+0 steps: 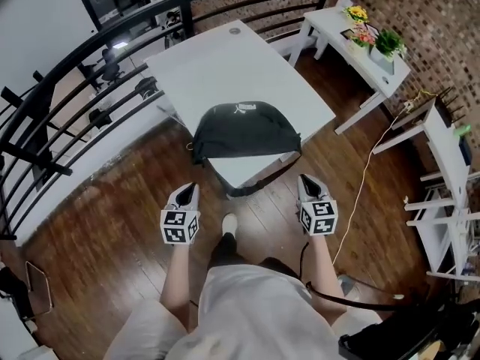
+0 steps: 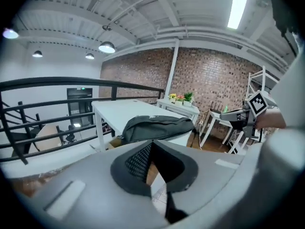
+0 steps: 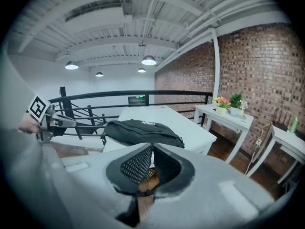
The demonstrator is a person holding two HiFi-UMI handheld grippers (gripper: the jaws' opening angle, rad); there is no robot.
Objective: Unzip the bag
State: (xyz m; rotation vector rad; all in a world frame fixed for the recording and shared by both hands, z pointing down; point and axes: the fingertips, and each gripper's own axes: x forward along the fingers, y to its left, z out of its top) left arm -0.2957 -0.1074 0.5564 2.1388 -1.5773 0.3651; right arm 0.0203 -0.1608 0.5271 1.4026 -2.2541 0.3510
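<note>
A black bag [image 1: 244,130] lies at the near edge of the white table [image 1: 225,66], one strap hanging over the front. Both grippers are held low in front of the table, well short of the bag. My left gripper [image 1: 189,188] is at the left, its jaws together with nothing between them; its own view has the bag [image 2: 157,127] ahead, beyond the jaw tips [image 2: 152,142]. My right gripper [image 1: 306,180] is at the right, jaws also together and empty, and the bag [image 3: 143,130] lies ahead and left of its tips [image 3: 152,147].
A black railing [image 1: 75,73] curves round the left and back. A white side table with flowers [image 1: 360,40] stands at the back right, white shelving [image 1: 450,163] at the right. A cable [image 1: 367,178] trails over the wooden floor. The person's shoe [image 1: 229,223] is between the grippers.
</note>
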